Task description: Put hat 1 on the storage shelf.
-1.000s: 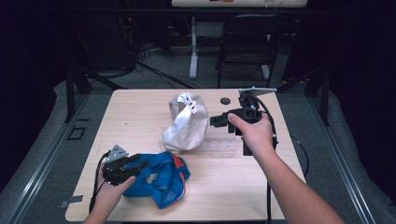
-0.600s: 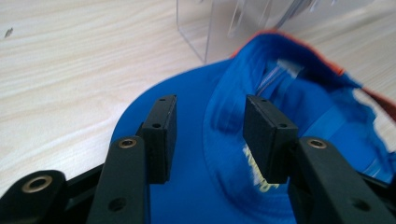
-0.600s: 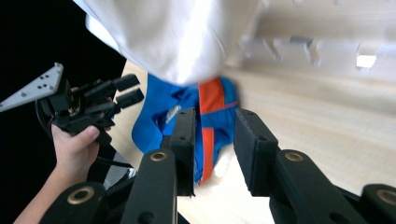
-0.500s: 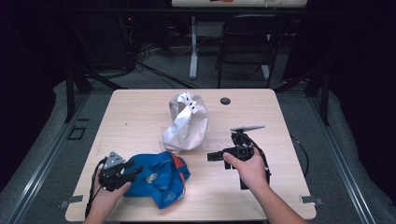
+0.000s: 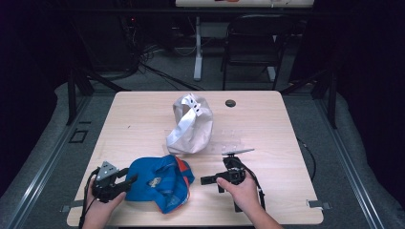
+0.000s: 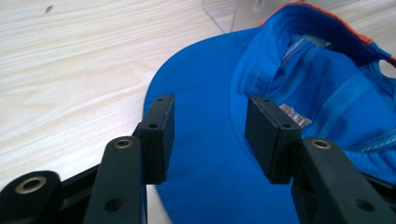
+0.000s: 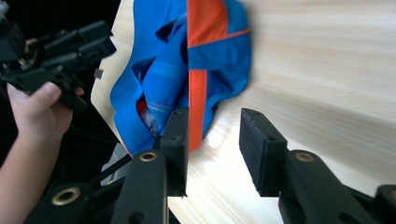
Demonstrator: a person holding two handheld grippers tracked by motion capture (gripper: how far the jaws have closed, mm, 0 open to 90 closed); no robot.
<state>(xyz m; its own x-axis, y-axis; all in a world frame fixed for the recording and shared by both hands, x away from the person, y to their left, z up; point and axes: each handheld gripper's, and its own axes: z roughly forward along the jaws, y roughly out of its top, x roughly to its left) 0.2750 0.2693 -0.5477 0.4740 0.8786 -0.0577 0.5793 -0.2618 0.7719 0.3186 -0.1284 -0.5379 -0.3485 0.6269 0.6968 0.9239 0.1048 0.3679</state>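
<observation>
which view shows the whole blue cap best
The high view: the blue cap lies whole on the table, between both claws. The left gripper view shows just its brim and lining up close; the right gripper view shows its crumpled crown and orange stripe.

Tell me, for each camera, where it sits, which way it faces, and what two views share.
High view: above the person's side, looking forward and down on the table; both forearms, left gripper and right gripper show.
Left gripper view: rides that gripper, looking along open jaws over the blue cap, its brim between them.
Right gripper view: rides that gripper, facing the cap and the left hand beyond.
Shared: all three show the cap on the wooden table.
</observation>
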